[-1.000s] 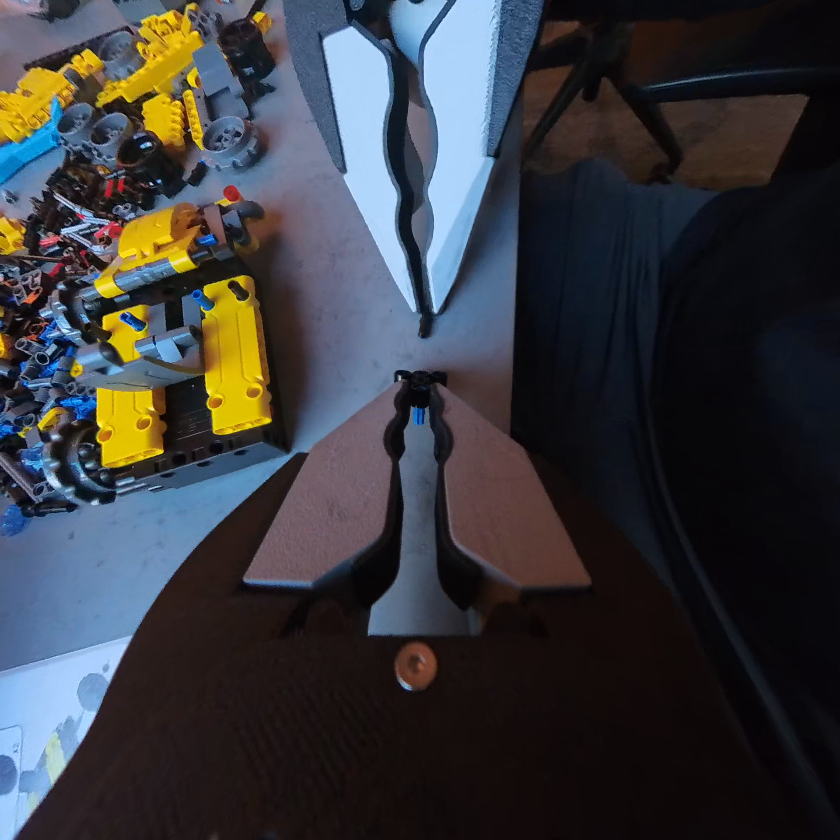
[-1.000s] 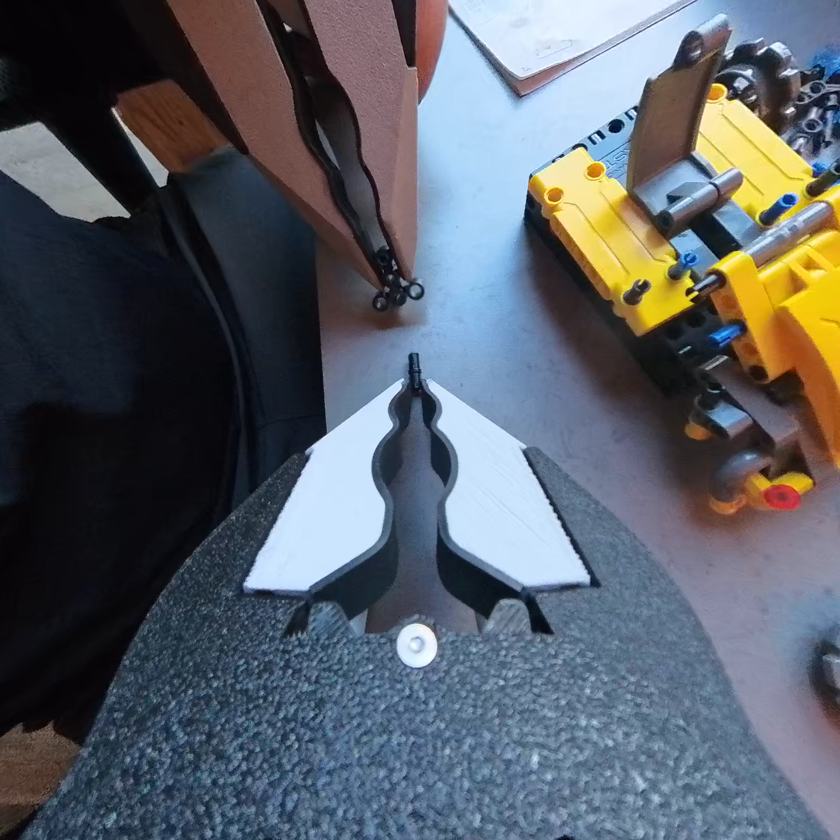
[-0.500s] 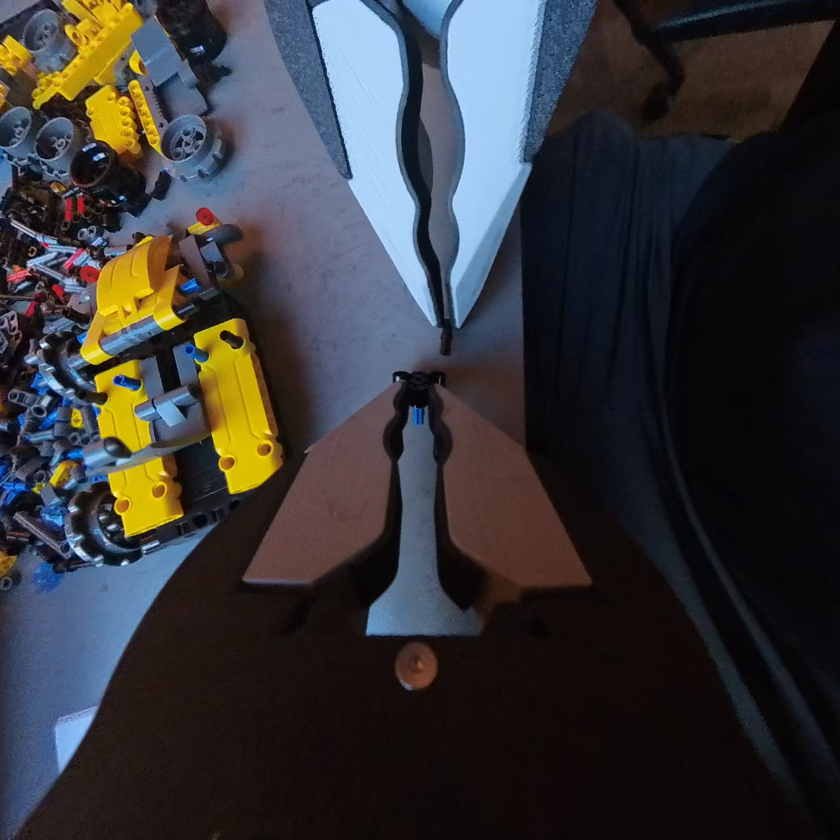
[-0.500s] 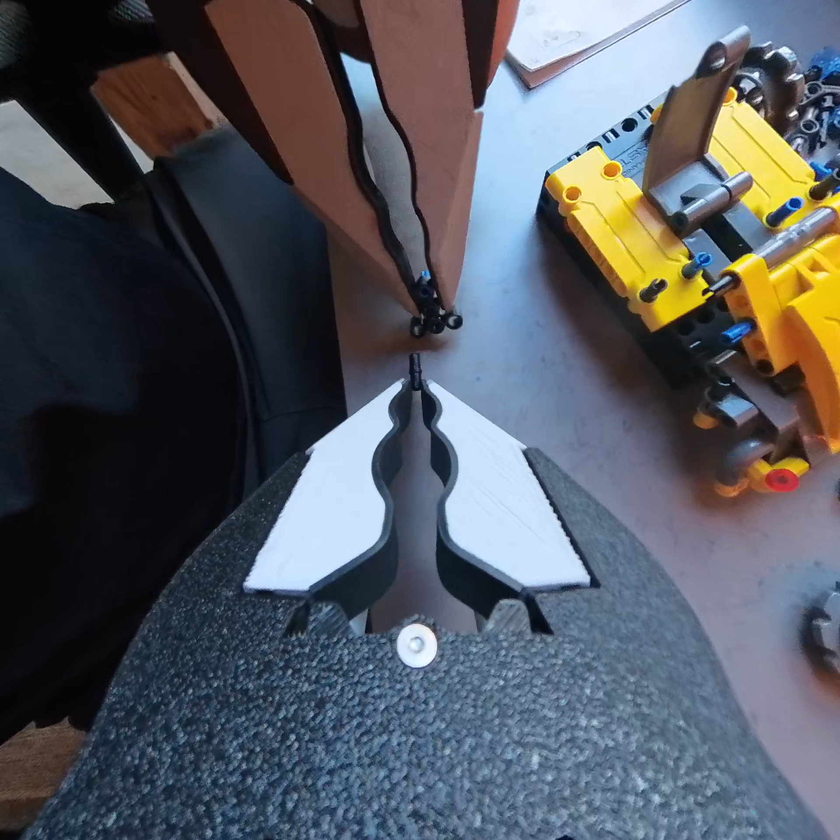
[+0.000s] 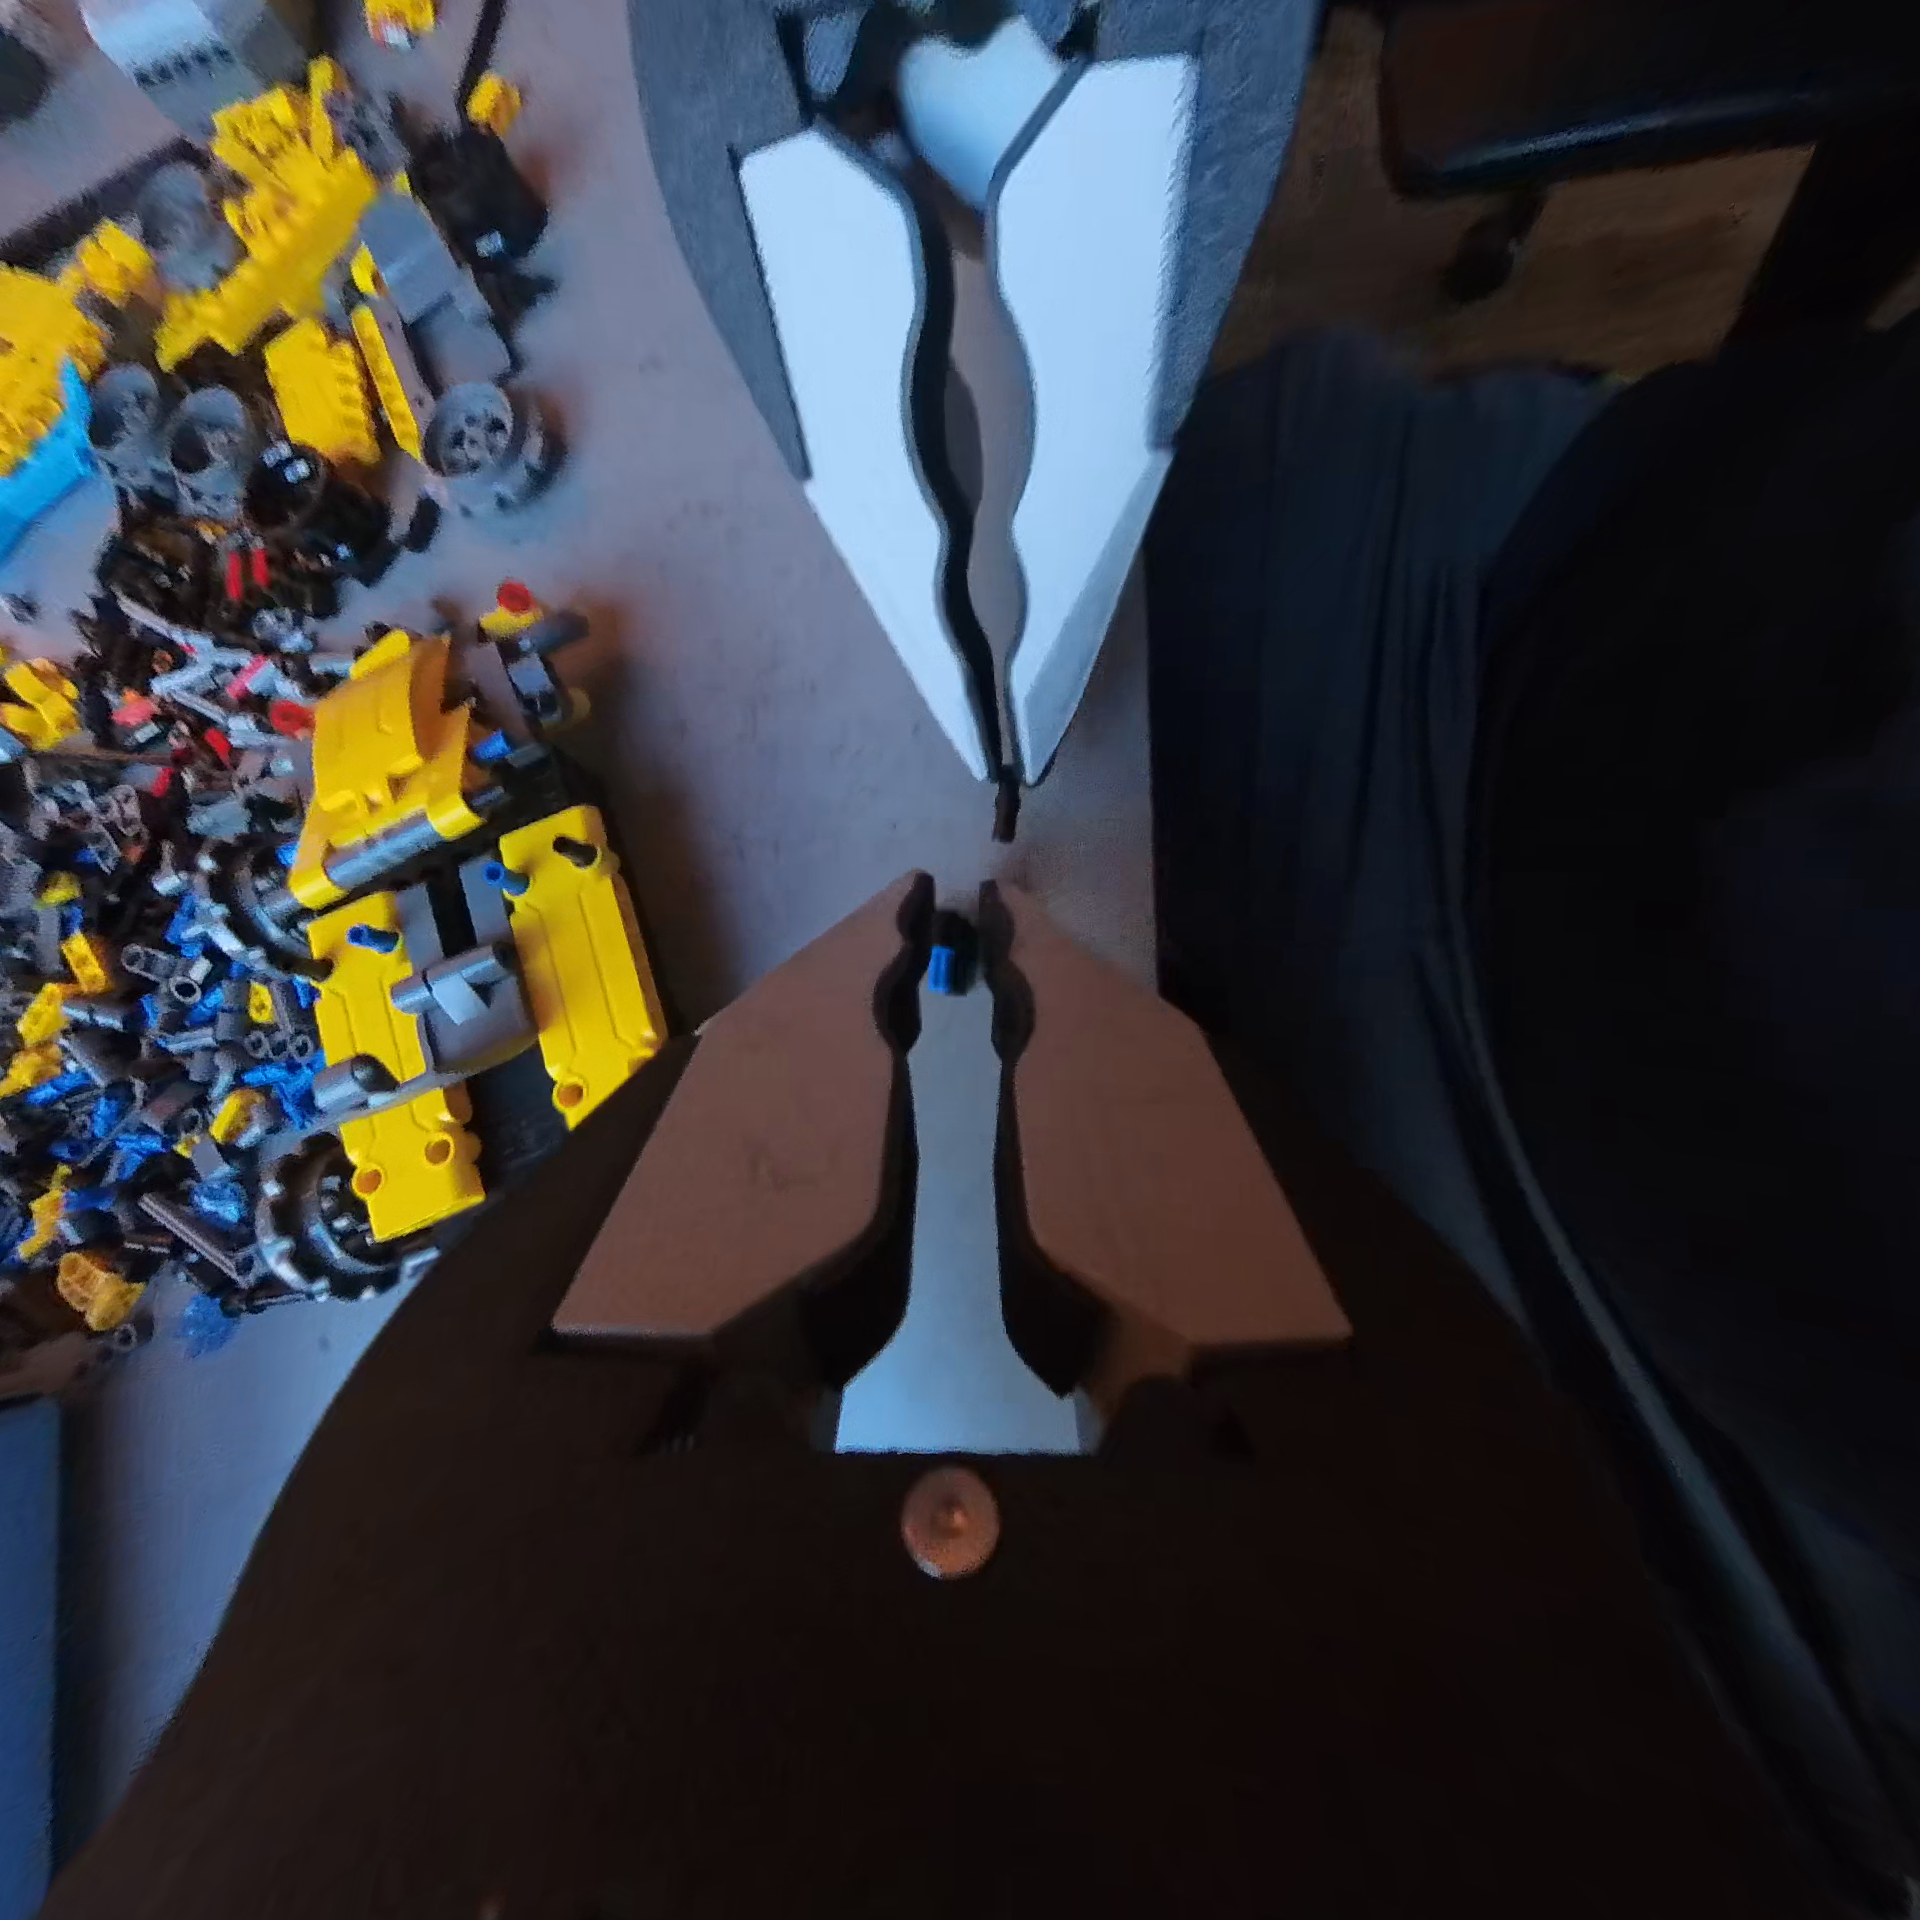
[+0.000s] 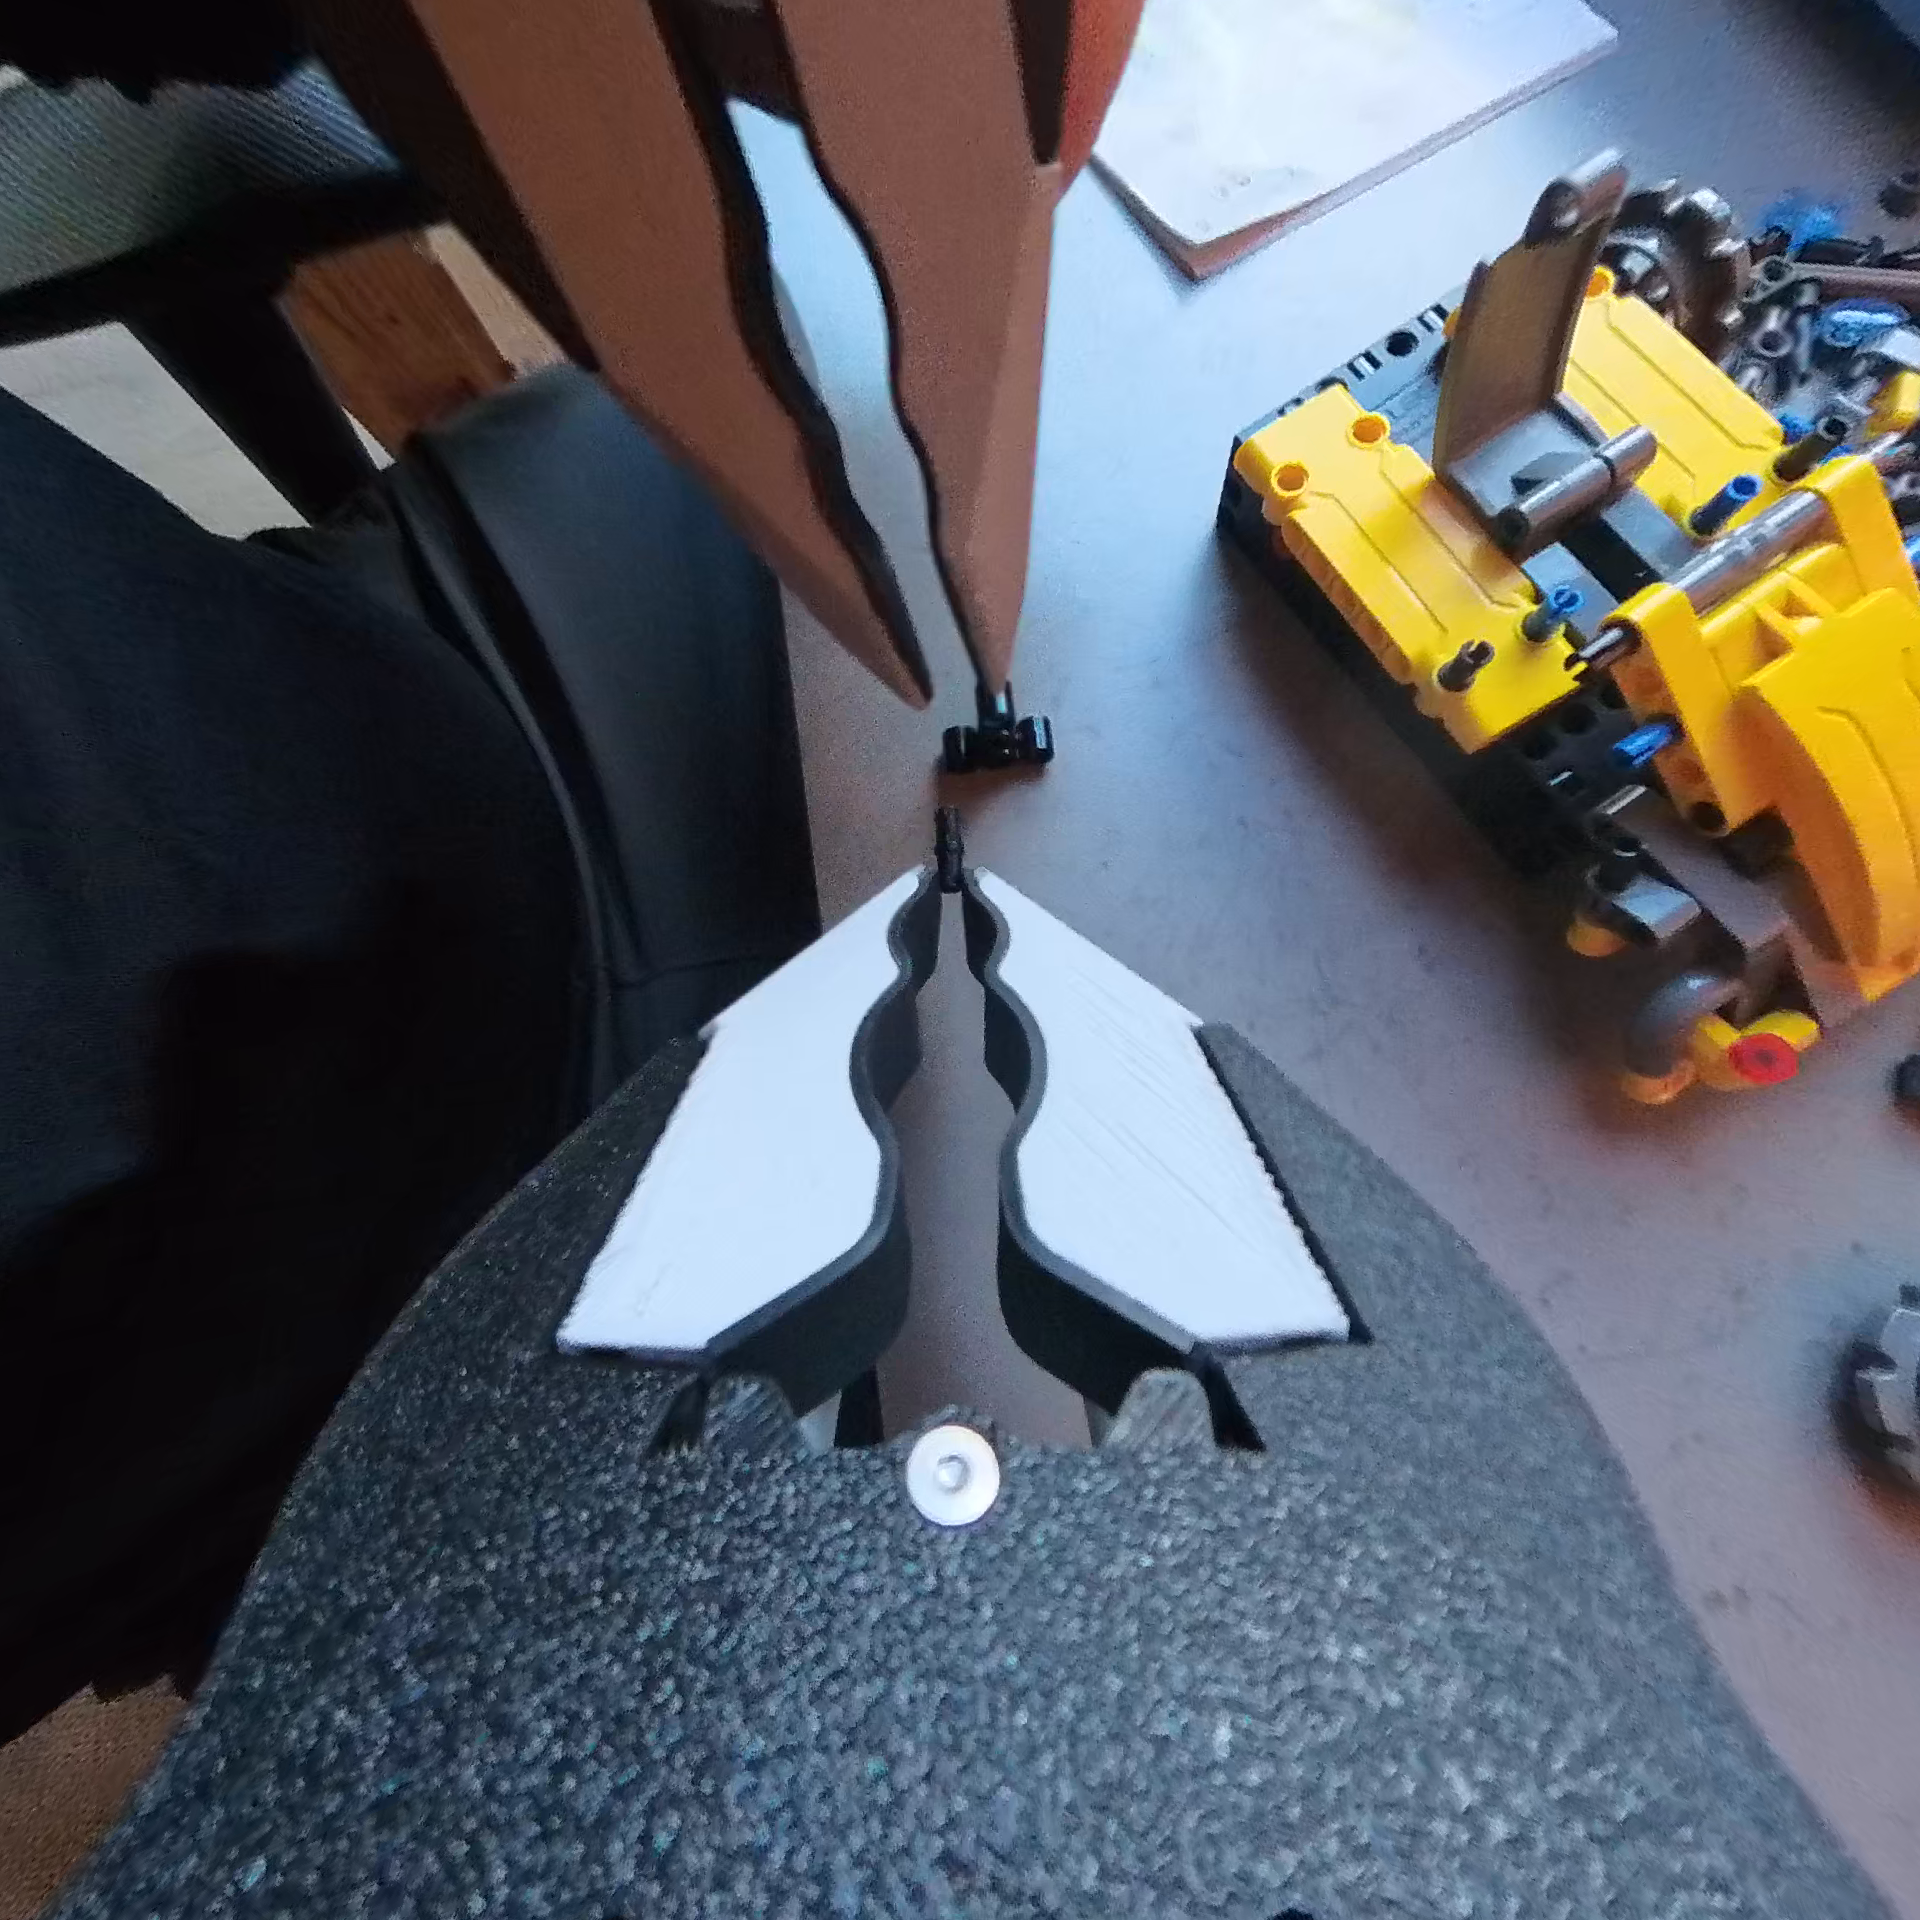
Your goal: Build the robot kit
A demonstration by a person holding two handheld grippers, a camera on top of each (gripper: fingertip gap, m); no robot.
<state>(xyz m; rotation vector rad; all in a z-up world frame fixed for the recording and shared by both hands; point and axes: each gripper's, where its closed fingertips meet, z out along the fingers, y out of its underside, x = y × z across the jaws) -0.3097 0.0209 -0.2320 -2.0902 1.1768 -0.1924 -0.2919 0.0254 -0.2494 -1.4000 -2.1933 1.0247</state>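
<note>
My left gripper (image 5: 951, 888) has brown fingers slightly parted. A small black connector with a blue pin (image 5: 951, 961) sits in the gap just behind the tips. In the right wrist view that connector (image 6: 997, 740) rests at the table surface, touching only one tip of the left gripper (image 6: 958, 686). My right gripper (image 6: 951, 875) has white fingers shut on a thin black pin (image 6: 948, 842), which points at the connector from a short gap away. The right gripper (image 5: 1003, 777) and its pin (image 5: 1005, 816) also show in the left wrist view.
A yellow and black brick vehicle model (image 5: 436, 935) (image 6: 1558, 582) stands on the grey table (image 5: 748, 675). A heap of loose small parts (image 5: 156, 935) lies beyond it. A booklet (image 6: 1330, 114) and a grey gear (image 6: 1886, 1382) lie nearby. A person's dark clothing (image 5: 1455, 935) is at the table edge. My right tips are roughly 15 centimetres from the grey gear (image 6: 1886, 1382). Seen from the left wrist view (image 5: 533, 457) as well.
The left fingers have parted and the connector no longer sticks out past their tips. The two grippers have drawn closer tip to tip. The right gripper still holds its pin.
</note>
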